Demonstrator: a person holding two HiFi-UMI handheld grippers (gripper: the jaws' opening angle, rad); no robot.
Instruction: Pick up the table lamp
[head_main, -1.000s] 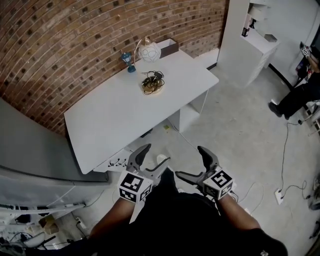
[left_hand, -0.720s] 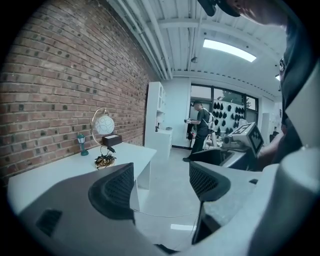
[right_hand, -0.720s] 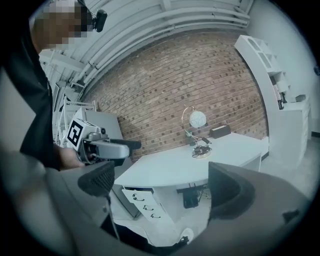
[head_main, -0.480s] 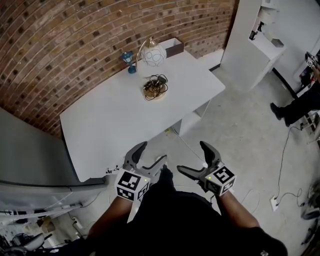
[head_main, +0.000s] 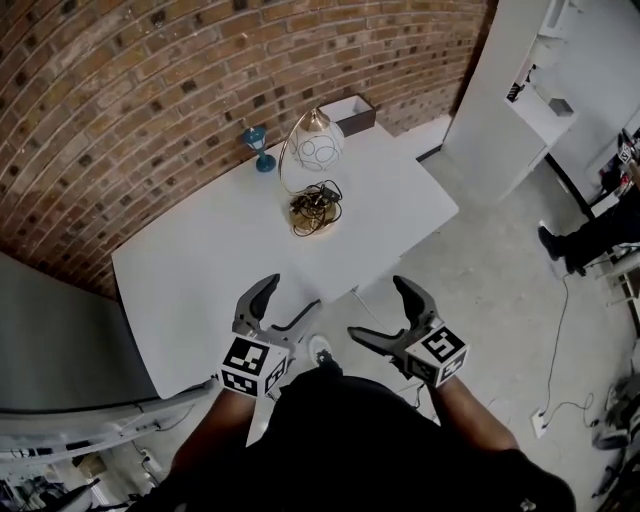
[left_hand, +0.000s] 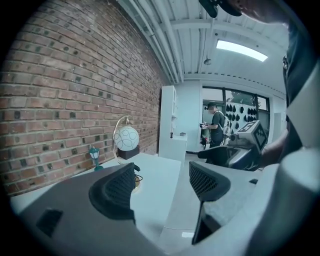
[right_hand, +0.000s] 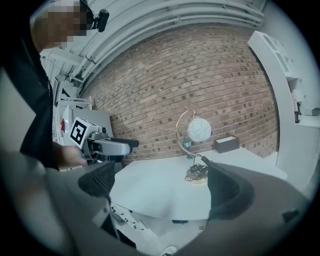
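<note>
The table lamp (head_main: 318, 170) stands on the white table (head_main: 200, 260) near its far side, with a white globe shade, a thin gold arched stem and a round base under a coiled dark cable. It also shows in the left gripper view as the lamp (left_hand: 125, 139), and in the right gripper view as the lamp (right_hand: 198, 131). My left gripper (head_main: 288, 302) and right gripper (head_main: 382, 312) hover side by side at the table's near edge, well short of the lamp. Both are open and hold nothing. The left gripper (left_hand: 162, 182) and right gripper (right_hand: 160, 182) each look past their own jaws toward the table.
A small blue lantern figure (head_main: 259, 148) and a dark box (head_main: 350, 113) sit by the brick wall behind the lamp. A white shelf unit (head_main: 520, 110) stands right of the table. A person (head_main: 590, 230) is at the far right, with cables (head_main: 560, 330) on the floor.
I have come closer to the table: both grippers now reach its near edge and the lamp looks larger. Both grippers stay open.
</note>
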